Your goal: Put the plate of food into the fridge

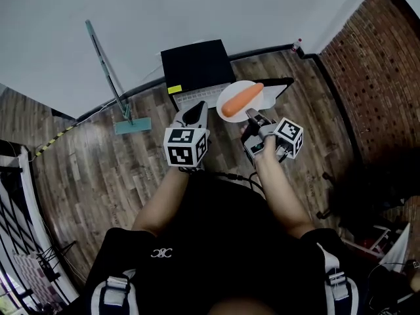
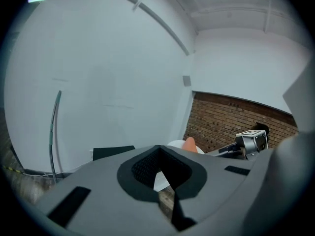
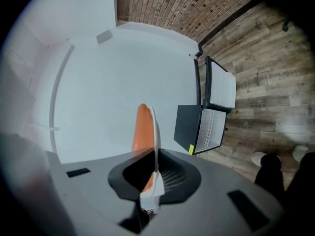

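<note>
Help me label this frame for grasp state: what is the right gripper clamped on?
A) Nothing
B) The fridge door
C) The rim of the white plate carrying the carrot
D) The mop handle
C: the right gripper pinches the rim of the white plate, seen edge-on between its jaws in its own view, with the carrot lying on it.

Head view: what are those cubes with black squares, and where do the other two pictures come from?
No robot: a person wears a head camera and holds a two-jaw gripper in each hand; the cubes are part of those. The other pictures come from cameras riding on each gripper, looking along its jaws. The right gripper pinches a white plate with a carrot. The left gripper is shut, empty. On the wooden floor stands a small black fridge, door open.
</note>
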### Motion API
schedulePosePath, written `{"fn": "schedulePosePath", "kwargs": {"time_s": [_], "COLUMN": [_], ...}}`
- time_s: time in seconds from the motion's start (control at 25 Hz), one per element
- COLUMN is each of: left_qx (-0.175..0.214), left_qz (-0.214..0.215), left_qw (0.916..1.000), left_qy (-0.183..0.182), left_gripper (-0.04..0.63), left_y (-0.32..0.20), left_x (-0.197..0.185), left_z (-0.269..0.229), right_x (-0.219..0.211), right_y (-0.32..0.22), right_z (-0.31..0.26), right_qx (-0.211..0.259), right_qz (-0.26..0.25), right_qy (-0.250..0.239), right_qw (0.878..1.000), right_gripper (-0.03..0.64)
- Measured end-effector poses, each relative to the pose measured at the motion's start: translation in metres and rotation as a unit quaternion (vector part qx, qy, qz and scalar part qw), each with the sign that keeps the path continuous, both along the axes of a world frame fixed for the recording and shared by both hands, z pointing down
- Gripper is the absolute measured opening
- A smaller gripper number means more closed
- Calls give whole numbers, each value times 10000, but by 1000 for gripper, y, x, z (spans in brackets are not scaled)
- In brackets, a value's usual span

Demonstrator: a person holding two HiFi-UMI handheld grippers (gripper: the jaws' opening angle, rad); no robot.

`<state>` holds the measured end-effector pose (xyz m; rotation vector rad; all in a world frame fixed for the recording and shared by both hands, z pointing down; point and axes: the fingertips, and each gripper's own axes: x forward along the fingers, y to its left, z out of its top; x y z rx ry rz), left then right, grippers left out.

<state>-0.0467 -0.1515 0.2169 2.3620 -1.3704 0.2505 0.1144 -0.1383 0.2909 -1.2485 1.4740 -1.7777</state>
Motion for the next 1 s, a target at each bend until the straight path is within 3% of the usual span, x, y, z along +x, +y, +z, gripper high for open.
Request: {"fn": "schedulePosePath", "kwargs": {"time_s": [0.28, 0.56, 0.76, 1.0], "left_qx": [-244, -665, -1031, -1427], "left_qz": [344, 560, 627, 350], "left_qw": [9989, 9961, 9927, 9892], "left_qy": [227, 147, 16, -30], "left_gripper": [-2, -2, -2, -2], "left_y": [-62, -92, -92, -88], "left_x": [-18, -15, 7, 24], "left_z": [20, 64, 113, 198], "right_x": [-21, -7, 3, 10], "right_y": [-48, -59, -63, -73], "right_z": [26, 75, 122, 213], "right_qx": [-301, -647, -831, -1176], "right_qz": [55, 199, -21, -374], "right_qy": [323, 505, 580, 520], "right_qw": [9990, 9964, 9948, 9910], "right_gripper": [31, 31, 29, 28]}}
